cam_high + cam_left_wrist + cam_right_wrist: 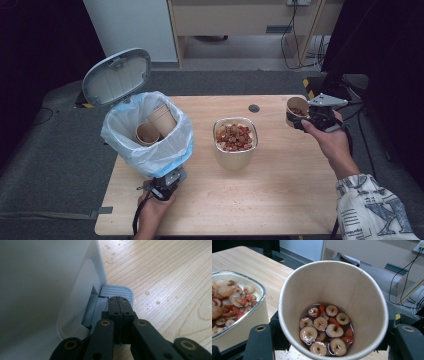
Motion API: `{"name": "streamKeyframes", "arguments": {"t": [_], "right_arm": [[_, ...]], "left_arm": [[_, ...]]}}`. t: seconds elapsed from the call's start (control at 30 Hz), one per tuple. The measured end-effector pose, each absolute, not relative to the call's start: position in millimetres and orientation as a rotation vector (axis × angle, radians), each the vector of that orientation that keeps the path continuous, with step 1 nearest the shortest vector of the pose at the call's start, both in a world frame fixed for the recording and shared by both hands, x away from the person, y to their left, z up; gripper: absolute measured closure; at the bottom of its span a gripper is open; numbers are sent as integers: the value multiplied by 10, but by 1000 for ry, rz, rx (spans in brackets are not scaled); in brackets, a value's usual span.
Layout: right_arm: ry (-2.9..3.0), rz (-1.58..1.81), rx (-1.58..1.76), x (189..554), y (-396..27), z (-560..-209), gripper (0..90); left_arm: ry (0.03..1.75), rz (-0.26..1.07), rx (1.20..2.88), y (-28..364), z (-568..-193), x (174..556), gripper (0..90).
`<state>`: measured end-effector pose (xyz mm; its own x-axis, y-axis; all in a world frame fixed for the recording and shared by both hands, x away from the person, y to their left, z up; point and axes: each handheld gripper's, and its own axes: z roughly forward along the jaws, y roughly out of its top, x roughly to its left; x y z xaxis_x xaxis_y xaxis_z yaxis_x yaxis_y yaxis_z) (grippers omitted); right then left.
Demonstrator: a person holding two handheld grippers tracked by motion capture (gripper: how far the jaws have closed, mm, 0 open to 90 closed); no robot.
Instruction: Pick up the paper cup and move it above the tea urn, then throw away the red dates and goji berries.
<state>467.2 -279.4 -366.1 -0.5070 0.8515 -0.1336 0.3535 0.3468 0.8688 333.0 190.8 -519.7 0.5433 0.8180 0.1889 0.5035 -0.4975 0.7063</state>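
Progress: bin (170, 150) lid up, two empty paper cups (155, 127) already inside; one cup (296, 111) left, over the bench's (250, 200) right edge, not yet emptied

Left tool (119, 305): jaws clenched, pressing ribbed grey pedal (117, 292)

Right tool (305, 120): grasping cup, tan paper, round; holds sliced dried fruit in liquid

Container (235, 137): metal, rounded-square, heaped with same fruit

Bin liner: thin bluish plastic

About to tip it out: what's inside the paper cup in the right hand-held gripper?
The paper cup holds sliced red fruit rings sitting in reddish liquid at the bottom. The slices cover the cup's base, so anything beneath them is hidden.
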Motion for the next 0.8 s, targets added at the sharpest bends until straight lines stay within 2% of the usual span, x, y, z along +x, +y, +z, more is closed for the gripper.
{"name": "streamKeyframes", "arguments": {"t": [0.33, 0.8], "right_arm": [[2032, 1097, 1045, 4692, -2797, -3614, 341], [2100, 1133, 881, 4880, -2462, -3318, 341]], "left_arm": [[1060, 694, 2190, 1906, -5197, 3329, 890], [1057, 702, 2195, 1901, -5198, 3325, 891]]}}
